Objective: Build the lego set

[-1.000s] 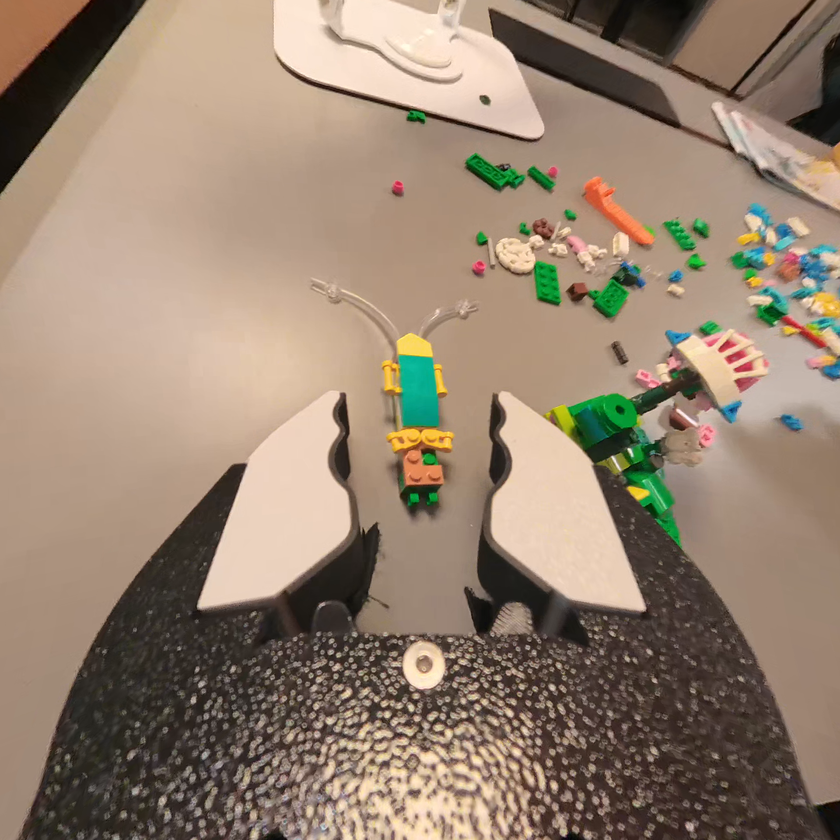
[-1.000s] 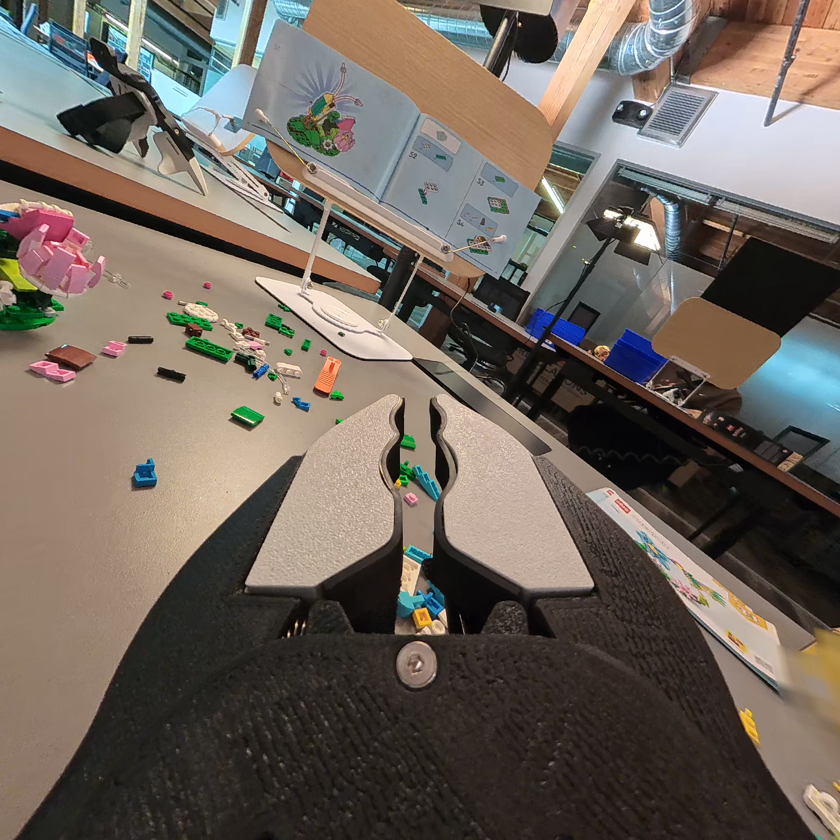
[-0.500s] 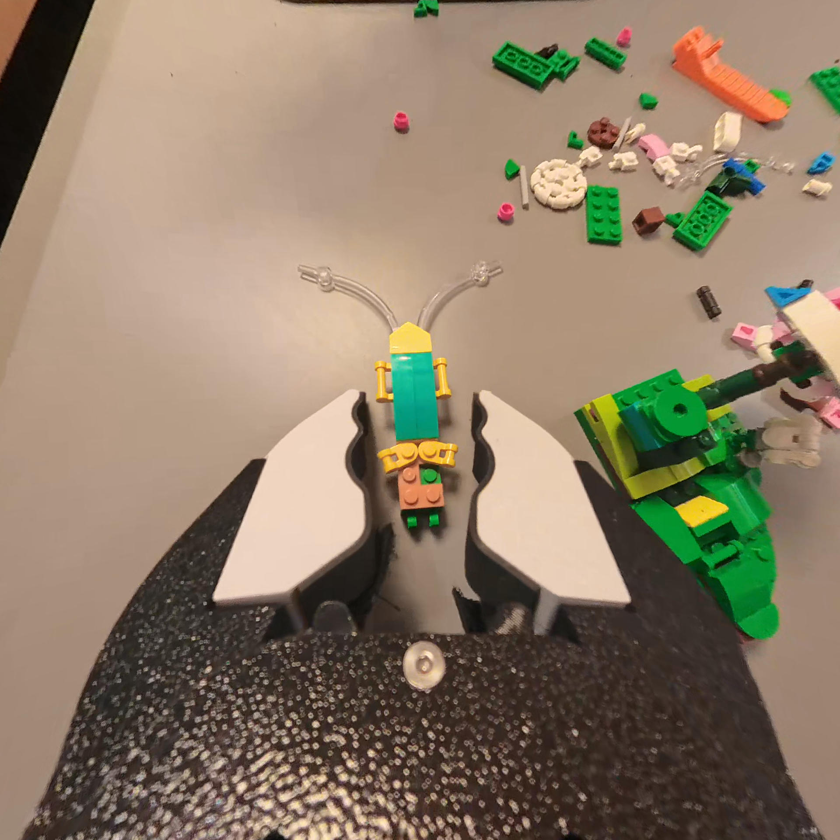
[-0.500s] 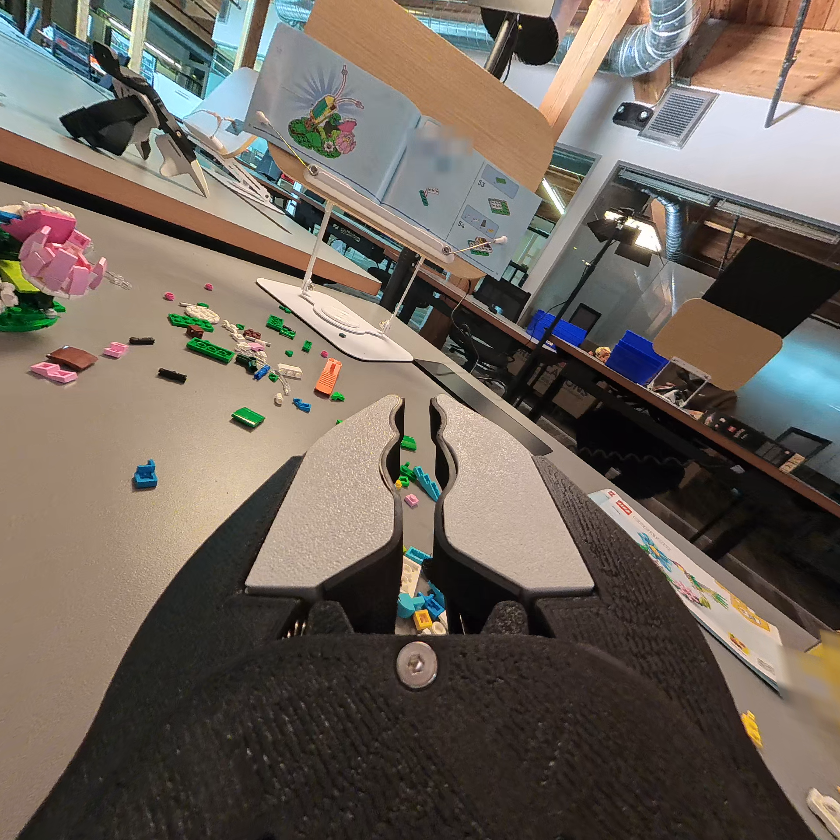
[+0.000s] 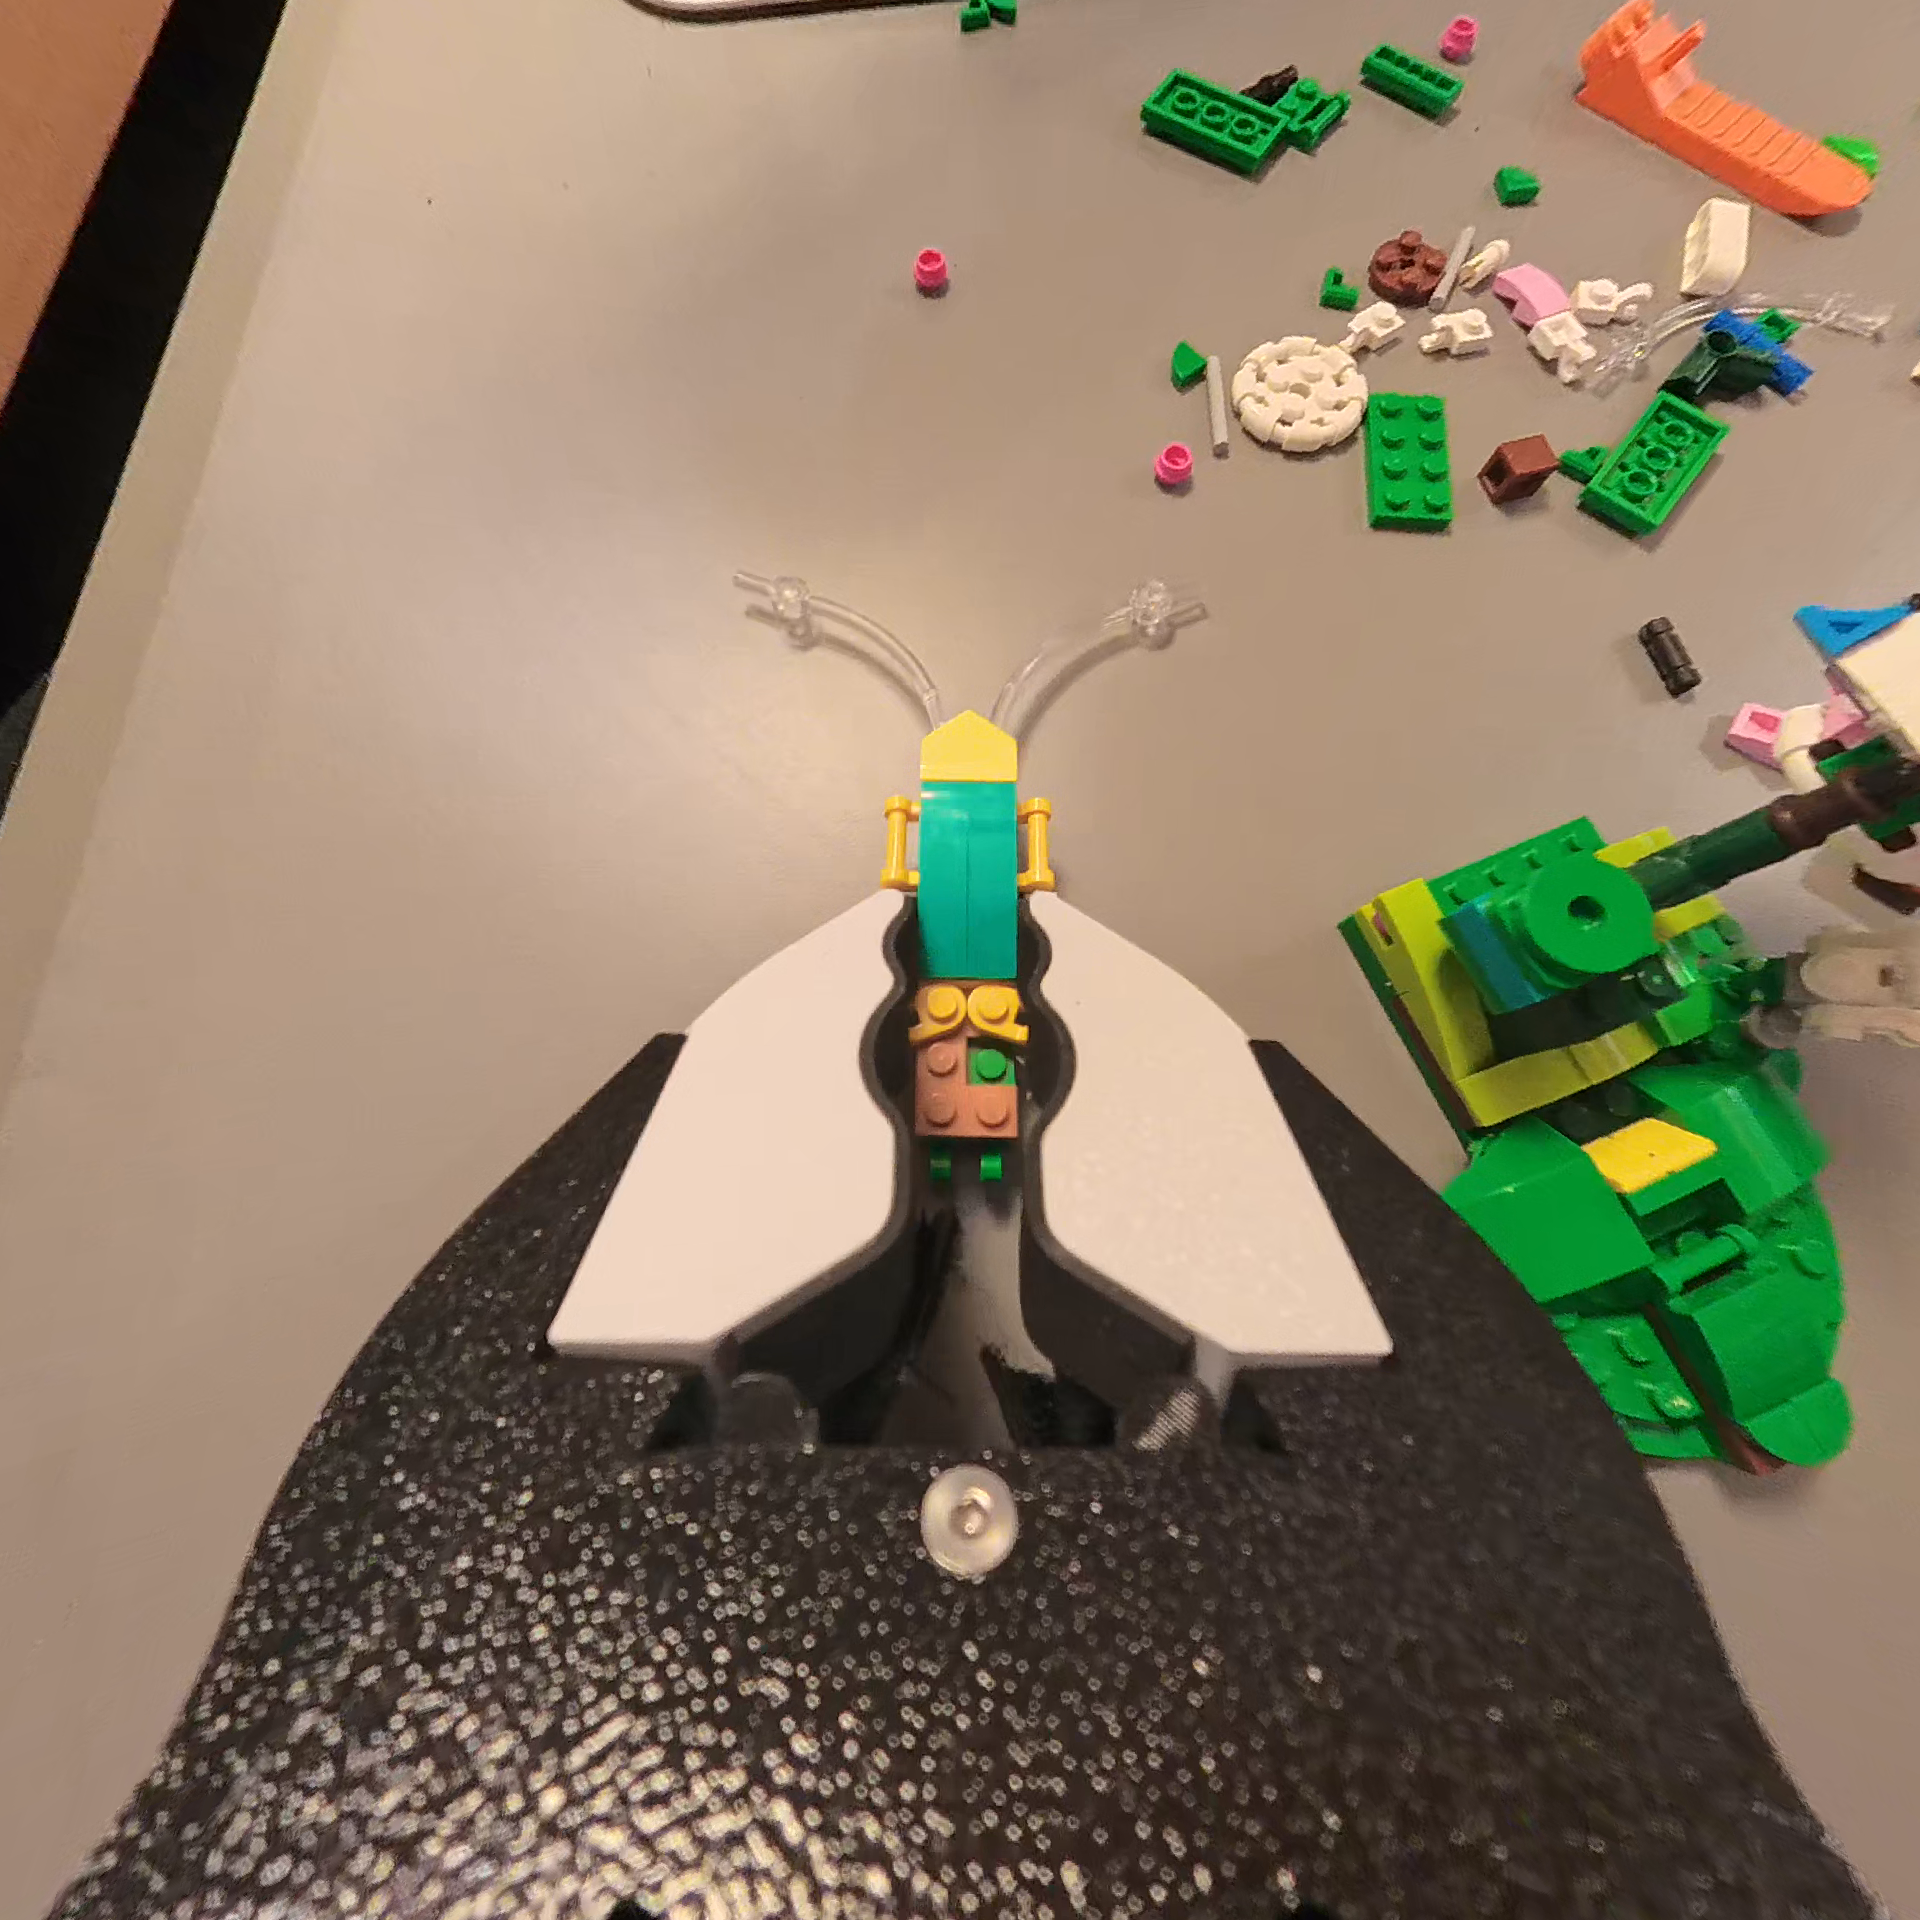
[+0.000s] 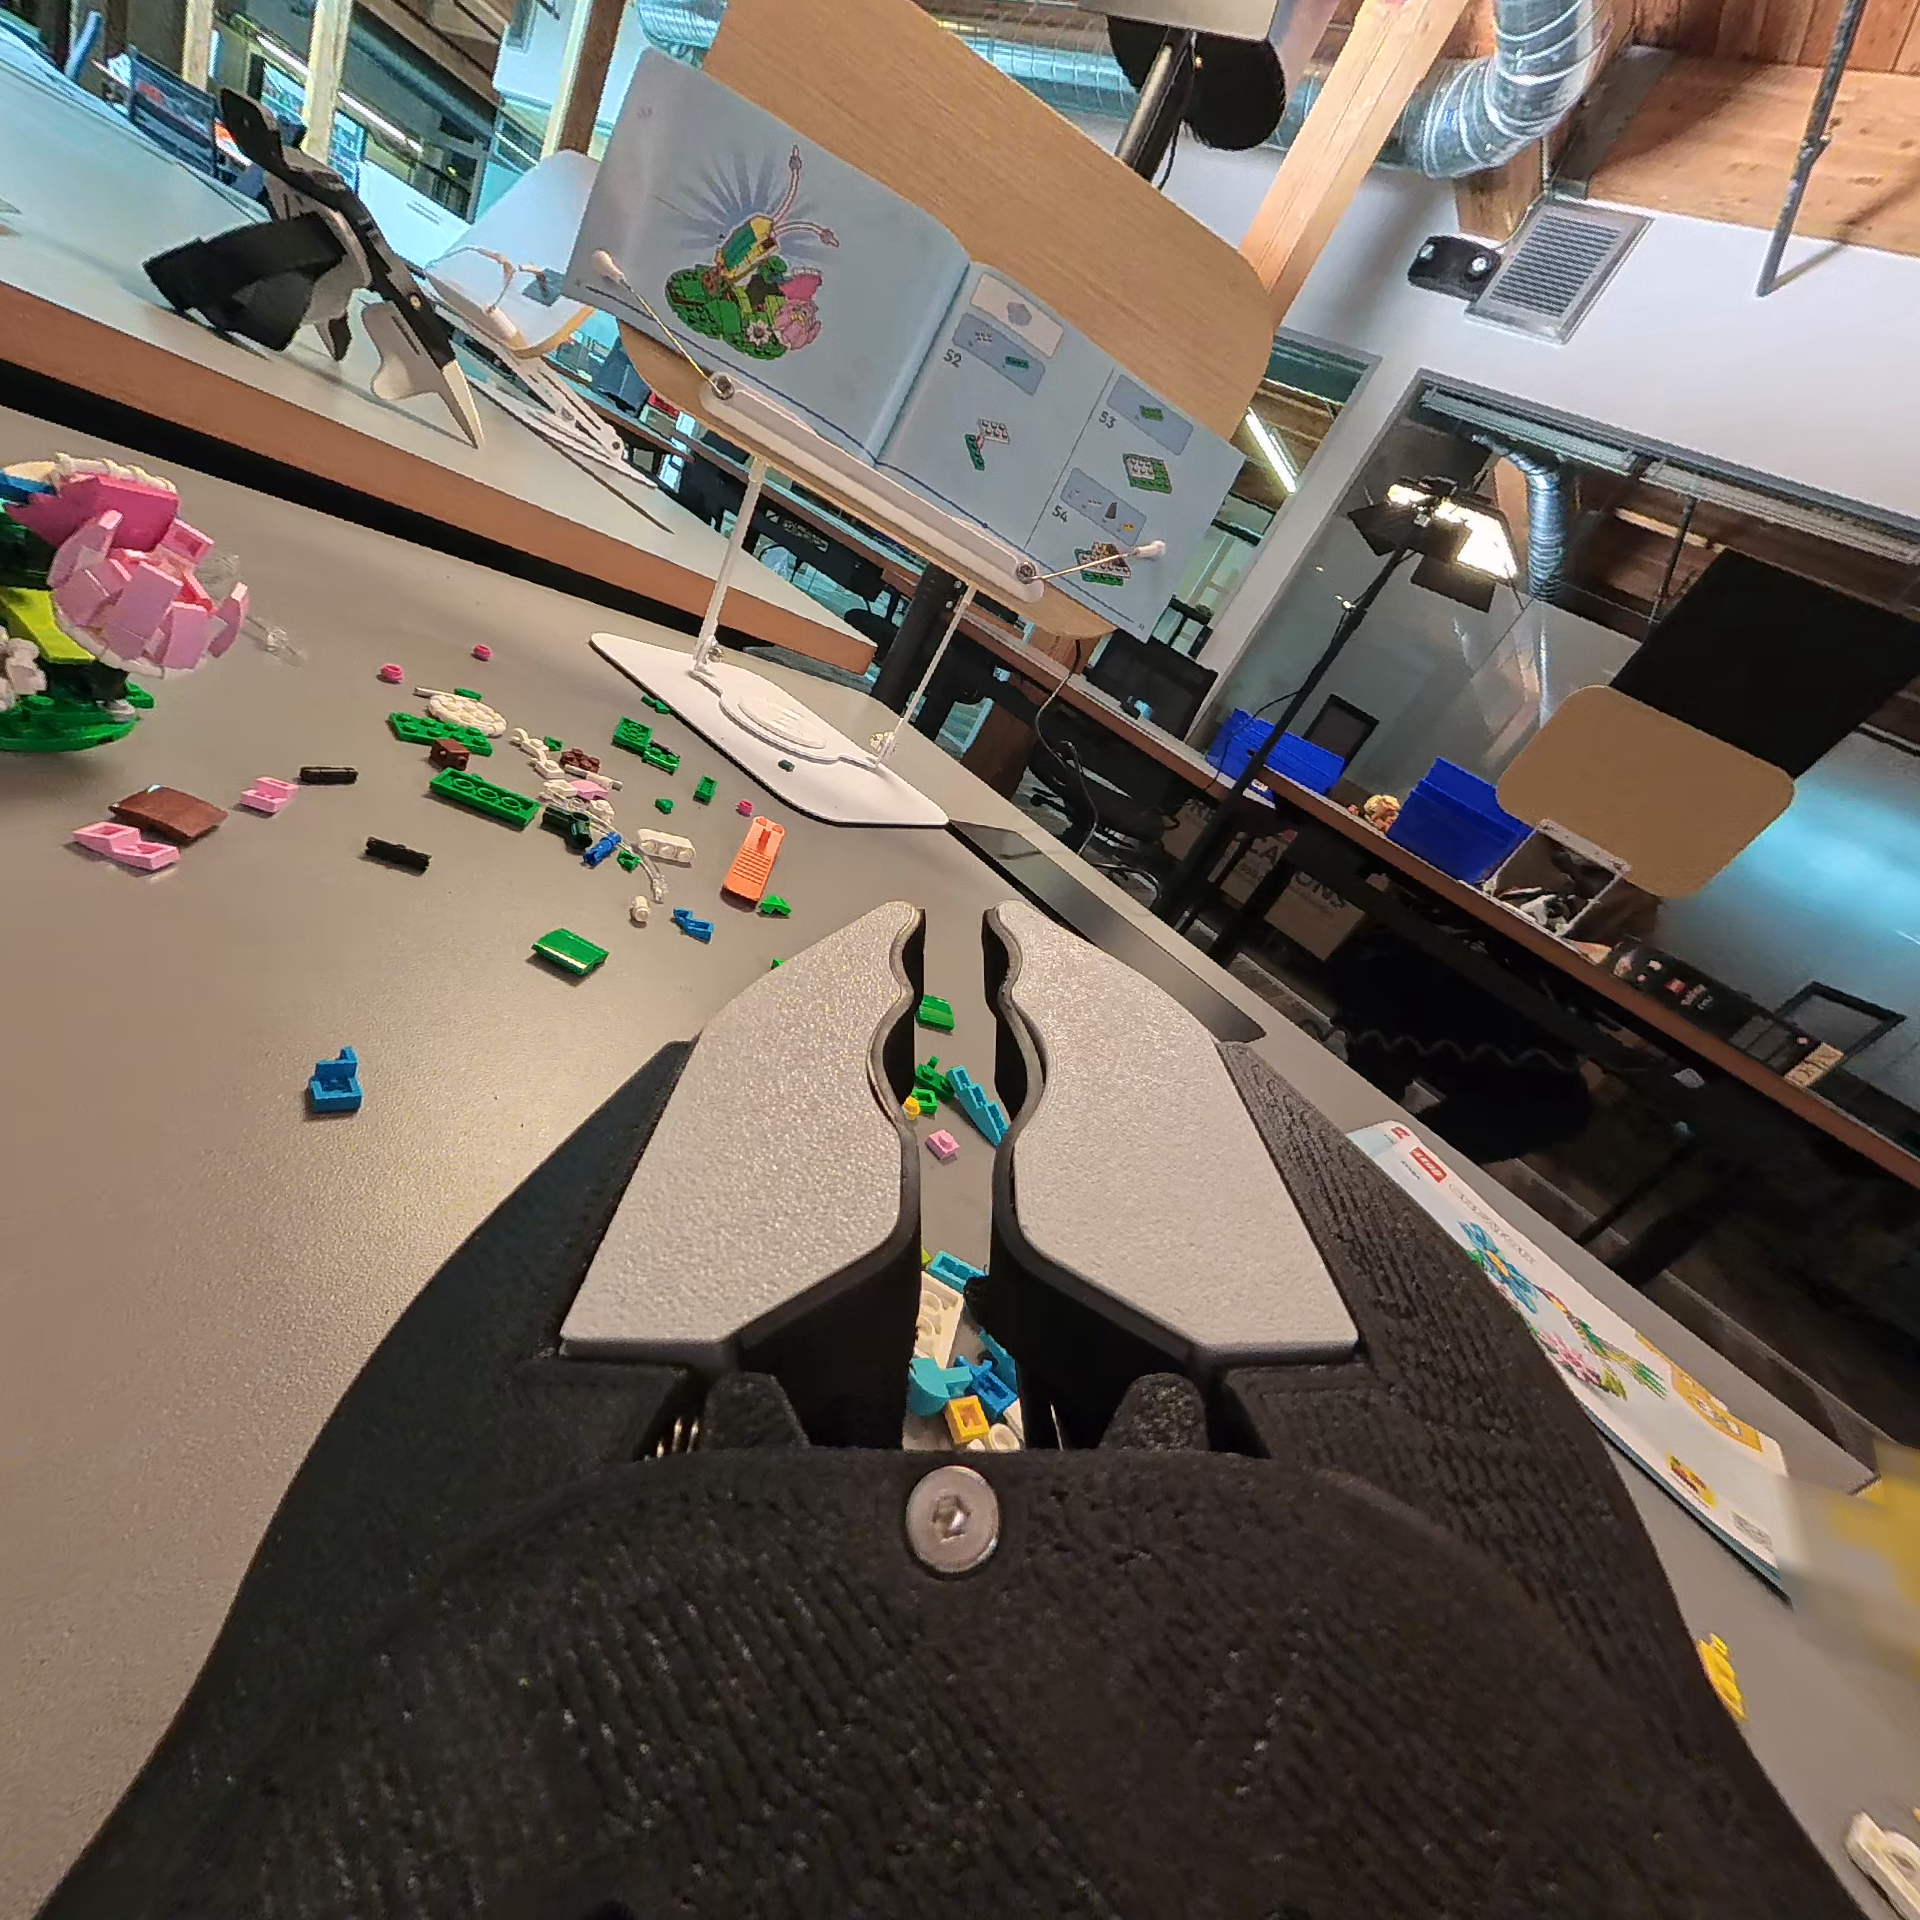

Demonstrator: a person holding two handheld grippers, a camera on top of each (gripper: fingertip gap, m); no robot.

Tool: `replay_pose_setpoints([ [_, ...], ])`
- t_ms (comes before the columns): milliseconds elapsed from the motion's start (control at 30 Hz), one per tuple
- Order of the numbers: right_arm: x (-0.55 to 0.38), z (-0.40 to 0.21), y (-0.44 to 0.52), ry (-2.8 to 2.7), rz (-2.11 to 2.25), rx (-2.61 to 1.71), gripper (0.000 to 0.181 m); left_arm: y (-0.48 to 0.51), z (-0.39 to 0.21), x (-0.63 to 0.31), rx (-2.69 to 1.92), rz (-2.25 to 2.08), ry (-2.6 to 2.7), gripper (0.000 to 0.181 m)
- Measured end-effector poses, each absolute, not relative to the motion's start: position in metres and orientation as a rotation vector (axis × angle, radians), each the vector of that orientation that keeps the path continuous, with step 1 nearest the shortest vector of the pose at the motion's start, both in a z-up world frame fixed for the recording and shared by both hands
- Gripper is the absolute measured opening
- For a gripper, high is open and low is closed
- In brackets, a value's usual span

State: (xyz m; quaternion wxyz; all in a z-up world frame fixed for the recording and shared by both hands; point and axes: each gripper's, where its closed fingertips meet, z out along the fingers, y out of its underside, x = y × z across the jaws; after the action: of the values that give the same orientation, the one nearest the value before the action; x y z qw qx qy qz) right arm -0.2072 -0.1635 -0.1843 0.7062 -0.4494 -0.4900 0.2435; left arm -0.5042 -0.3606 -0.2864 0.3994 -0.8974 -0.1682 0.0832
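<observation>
A small lego insect body (image 5: 966, 862) lies on the grey table: teal back, yellow nose, brown and green tail, two clear antennae (image 5: 862, 644). My left gripper (image 5: 966, 914) is shut on its rear half, the fingers (image 5: 769, 1091) pressing both sides. To its right stands the green lily-pad model (image 5: 1621, 1143) with a stem; the right wrist view shows it at far left (image 6: 62, 717) with a pink flower (image 6: 125, 582). My right gripper (image 6: 953, 925) is shut and empty, held low over loose bricks (image 6: 951, 1101).
Loose green, white, pink and brown pieces (image 5: 1408, 457) and an orange brick separator (image 5: 1714, 135) lie at the back right. An open instruction booklet (image 6: 883, 364) sits on a white stand (image 6: 790, 748). Another booklet (image 6: 1600, 1351) lies right. The table edge (image 5: 156, 312) runs left. Left tips to right tips: about 35 cm.
My left gripper moved forward over the insect body and closed on it. The right gripper stayed where it was, still shut.
</observation>
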Motion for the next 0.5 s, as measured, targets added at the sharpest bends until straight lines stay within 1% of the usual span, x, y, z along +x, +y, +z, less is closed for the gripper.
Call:
replay_pose_setpoints([
  [367, -0.208, -0.185, -0.164, -1.093, 0.54, -0.995, 0.009, -0.36, -0.261, -0.513, -2.122, 0.315, -0.392, 0.017],
  [500, -0.208, -0.185, -0.164, -1.096, 0.541, -0.994, 0.009, -0.356, -0.238, -0.512, -2.001, 0.374, -0.337, 0.017],
])
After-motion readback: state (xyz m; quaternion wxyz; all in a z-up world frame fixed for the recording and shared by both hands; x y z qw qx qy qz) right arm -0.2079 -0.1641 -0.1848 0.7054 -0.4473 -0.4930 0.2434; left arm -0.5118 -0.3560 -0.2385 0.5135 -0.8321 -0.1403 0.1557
